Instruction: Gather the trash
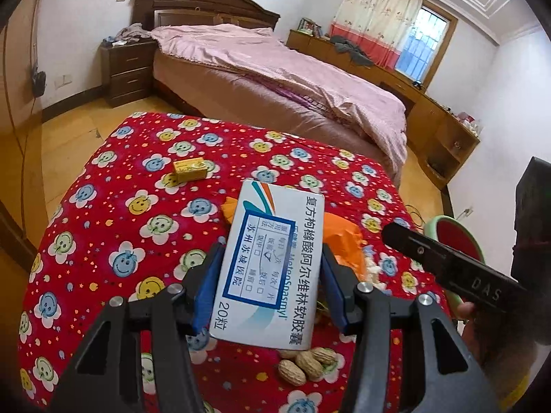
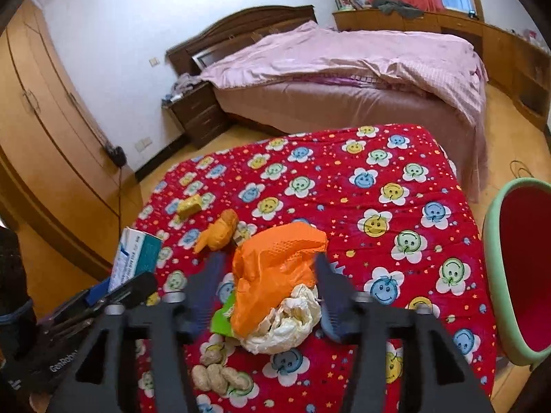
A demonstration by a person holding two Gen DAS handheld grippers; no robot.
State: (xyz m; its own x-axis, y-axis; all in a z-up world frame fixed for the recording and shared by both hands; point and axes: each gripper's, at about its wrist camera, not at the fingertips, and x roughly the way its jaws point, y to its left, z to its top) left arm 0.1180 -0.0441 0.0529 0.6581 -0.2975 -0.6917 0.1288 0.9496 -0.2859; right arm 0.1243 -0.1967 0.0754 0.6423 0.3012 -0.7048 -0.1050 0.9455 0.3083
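My left gripper [image 1: 272, 282] clamps a medicine box [image 1: 272, 268] reading "MeteoSpasmyl", "20粒". My right gripper [image 2: 268, 289] stands open, straddling the orange bag [image 2: 275, 275] without pressing it.

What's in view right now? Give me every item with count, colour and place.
medicine box: one, white and teal, clamped in the left gripper above the cloth
orange bag: one, orange, mid-cloth between the right gripper's open jaws
crumpled paper: one wad, cream, under the bag's near end
peanuts: about four, tan, near edge
yellow box: one, yellow, far left of cloth
bin: one, green with red inside, right of table
tablecloth: one, red, flowered
left gripper: black, blue pads
right gripper: black, blue pads
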